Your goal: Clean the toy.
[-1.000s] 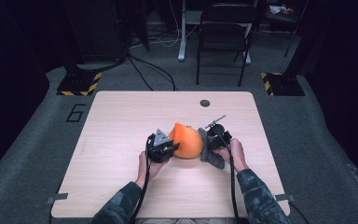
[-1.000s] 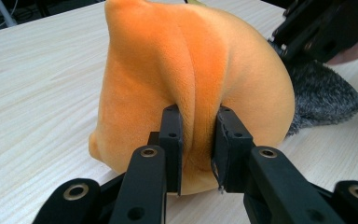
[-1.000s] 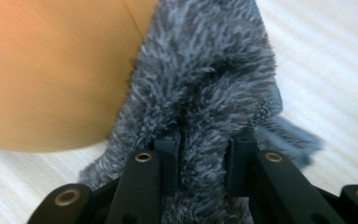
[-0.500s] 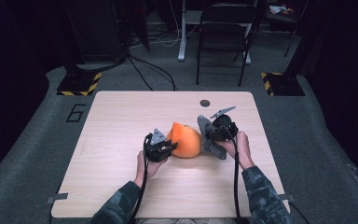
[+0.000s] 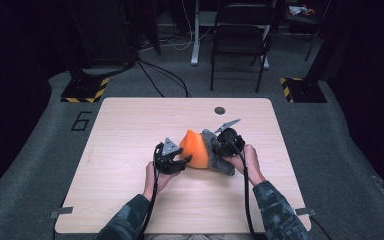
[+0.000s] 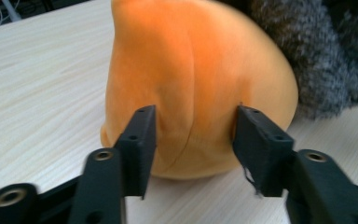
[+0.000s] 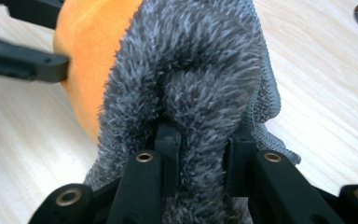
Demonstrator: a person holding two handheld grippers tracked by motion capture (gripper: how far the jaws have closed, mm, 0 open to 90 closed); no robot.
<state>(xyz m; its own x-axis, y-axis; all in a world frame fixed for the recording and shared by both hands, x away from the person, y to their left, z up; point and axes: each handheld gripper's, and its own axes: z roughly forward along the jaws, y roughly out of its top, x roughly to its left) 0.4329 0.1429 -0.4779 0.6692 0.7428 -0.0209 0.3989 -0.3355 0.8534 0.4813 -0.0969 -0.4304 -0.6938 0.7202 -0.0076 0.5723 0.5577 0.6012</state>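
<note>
On the light wooden worktop [image 5: 130, 150] lies a soft orange plush piece with a pointed top [image 5: 196, 148], and against its right side sits a shaggy grey fleece cover [image 5: 216, 155], both near the middle of the worktop, a little toward the person. The left tool [image 5: 179, 161] stands with its jaws apart on both sides of the orange piece; in the left gripper view the two black pads [image 6: 142, 140] are close to the fabric or just touching it, and it seems they do not squeeze it yet. I think this tool is placed there to keep the orange piece from sliding. The right tool [image 7: 200, 144] is clamped on a thick fold of the grey cover [image 7: 196, 84], probably to pull the cover along or away from the orange body [image 7: 81, 70]. A small dark round disc [image 5: 220, 110] lies farther away on the worktop. Compared with the picture of one second ago, the right tool has turned, so its grey plate points more outward, the grey cover is stretched a little more to the right, and the orange piece has stayed at almost the same place
</note>
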